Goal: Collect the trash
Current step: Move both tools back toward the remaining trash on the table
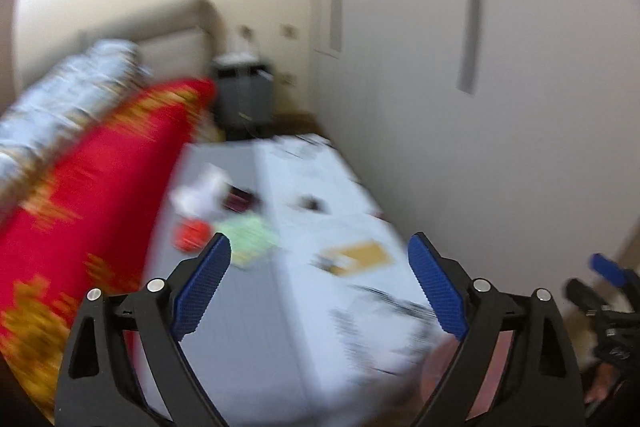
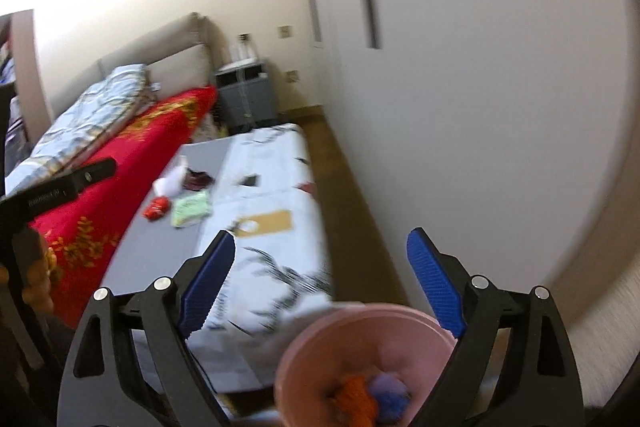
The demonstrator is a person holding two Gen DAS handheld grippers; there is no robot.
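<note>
Trash lies on a low white and grey mattress (image 2: 264, 227): a red wrapper (image 2: 157, 207), a green packet (image 2: 191, 211), white crumpled paper (image 2: 170, 183), a dark wrapper (image 2: 198, 180) and a brown card (image 2: 266, 222). The left wrist view is blurred and shows the red wrapper (image 1: 191, 234), green packet (image 1: 250, 239) and brown card (image 1: 356, 255). A pink bin (image 2: 360, 367) with orange and purple scraps stands below my right gripper (image 2: 320, 287). My left gripper (image 1: 320, 287) is open and empty above the mattress. My right gripper is open and empty.
A bed with a red blanket (image 2: 120, 163) and a blue quilt (image 2: 92, 115) runs along the left. A grey nightstand (image 2: 246, 95) stands at the far end. White wardrobe doors (image 2: 460, 107) line the right, with a strip of wooden floor (image 2: 360, 211) between.
</note>
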